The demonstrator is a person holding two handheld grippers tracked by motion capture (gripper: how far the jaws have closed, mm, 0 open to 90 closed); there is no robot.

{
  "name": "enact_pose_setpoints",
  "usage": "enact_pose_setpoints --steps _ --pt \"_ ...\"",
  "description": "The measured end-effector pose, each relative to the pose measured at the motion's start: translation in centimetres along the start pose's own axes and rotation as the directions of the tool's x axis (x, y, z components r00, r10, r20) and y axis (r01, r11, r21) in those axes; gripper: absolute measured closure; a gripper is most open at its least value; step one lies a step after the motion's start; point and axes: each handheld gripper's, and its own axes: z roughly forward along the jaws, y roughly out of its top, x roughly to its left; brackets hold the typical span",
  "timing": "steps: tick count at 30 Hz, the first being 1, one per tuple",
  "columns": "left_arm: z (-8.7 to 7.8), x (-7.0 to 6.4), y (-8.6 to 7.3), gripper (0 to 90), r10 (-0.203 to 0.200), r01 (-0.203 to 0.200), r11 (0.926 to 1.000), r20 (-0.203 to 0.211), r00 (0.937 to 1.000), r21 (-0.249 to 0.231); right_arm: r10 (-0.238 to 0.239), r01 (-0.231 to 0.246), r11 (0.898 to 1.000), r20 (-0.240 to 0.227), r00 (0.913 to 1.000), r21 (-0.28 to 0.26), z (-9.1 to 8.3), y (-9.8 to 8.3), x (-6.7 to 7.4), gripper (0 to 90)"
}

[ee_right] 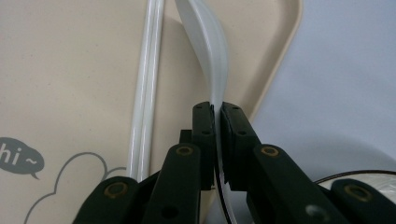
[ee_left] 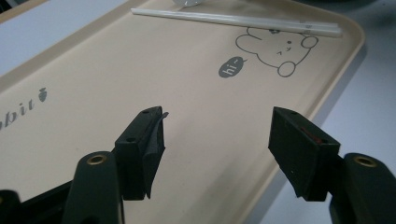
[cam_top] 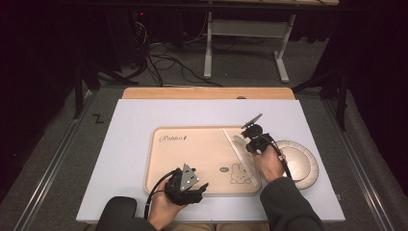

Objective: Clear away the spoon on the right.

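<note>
A beige tray (cam_top: 192, 154) with a rabbit drawing lies on the white table. A pair of white chopsticks (cam_top: 238, 155) lies slanted along its right side. My right gripper (cam_top: 244, 140) is over the tray's right rim, shut on the edge of a thin white dish (ee_right: 208, 42); the dish stands tilted on edge beside the chopsticks (ee_right: 144, 93). My left gripper (cam_top: 195, 187) hovers at the tray's front edge. In the left gripper view my left gripper (ee_left: 217, 121) stands open above the bare tray (ee_left: 116, 70), with nothing between the jaws.
A large white plate (cam_top: 300, 163) rests on the table just right of the tray, close to my right hand; its rim (ee_right: 369, 179) shows in the right gripper view. Cables and a table frame lie on the floor beyond the far edge.
</note>
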Motion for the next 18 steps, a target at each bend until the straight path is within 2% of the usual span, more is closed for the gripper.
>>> enact_pose_setpoints --steps 5,11,14,18 --pt "0.0 0.0 0.0 35.9 -0.001 0.001 1.0000 0.007 1.0000 -0.002 0.004 -0.004 1.000 0.000 1.0000 0.020 0.3 0.6 -0.1 86.1" --pt "-0.3 -0.7 -0.5 35.9 0.055 -0.054 0.9985 0.018 0.9984 -0.011 0.041 -0.041 0.999 -0.042 0.9983 -0.011 1.0 1.1 -0.1 85.9" --pt "-0.1 -0.8 -0.6 35.9 0.060 -0.060 0.9982 0.021 0.9980 -0.005 0.044 -0.045 0.999 -0.049 0.9978 -0.019 1.2 1.4 -0.1 85.8" --pt "-0.1 -0.7 -0.5 35.9 0.057 -0.057 0.9984 0.019 0.9982 -0.007 0.043 -0.044 0.999 -0.035 0.9984 -0.013 1.3 1.6 -0.2 85.3"
